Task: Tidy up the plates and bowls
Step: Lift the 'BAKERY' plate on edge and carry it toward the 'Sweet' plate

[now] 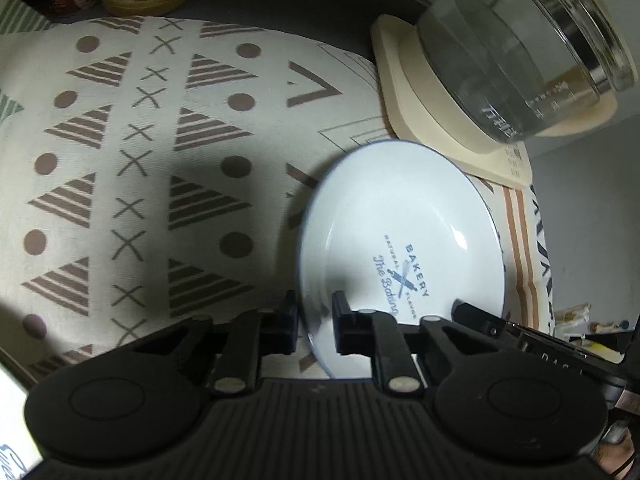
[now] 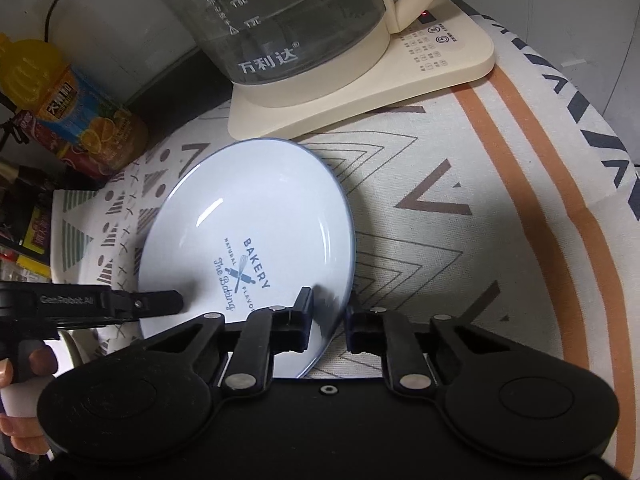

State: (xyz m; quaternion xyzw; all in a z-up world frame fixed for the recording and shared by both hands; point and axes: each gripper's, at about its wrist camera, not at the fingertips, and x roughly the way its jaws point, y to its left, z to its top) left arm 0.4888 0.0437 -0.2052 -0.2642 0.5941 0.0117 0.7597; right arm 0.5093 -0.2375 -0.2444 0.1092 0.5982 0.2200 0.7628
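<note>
A white plate (image 1: 400,220) with a thin blue rim and a "BAKERY" print sits tilted over the patterned tablecloth (image 1: 120,140). My left gripper (image 1: 315,320) is shut on its left rim, one finger on each side of the edge. In the right wrist view, the same plate (image 2: 248,200) has its right rim clamped in my right gripper (image 2: 329,320). The left gripper (image 2: 160,302) reaches onto the plate from the left there. The right gripper's finger (image 1: 472,312) lies on the plate's right edge in the left wrist view.
A glass kettle (image 2: 280,20) on a cream base (image 2: 440,60) stands just behind the plate, its base touching the far rim. An orange juice bottle (image 2: 80,112) and packets stand at the back left. A hand (image 2: 24,364) holds the left gripper's handle.
</note>
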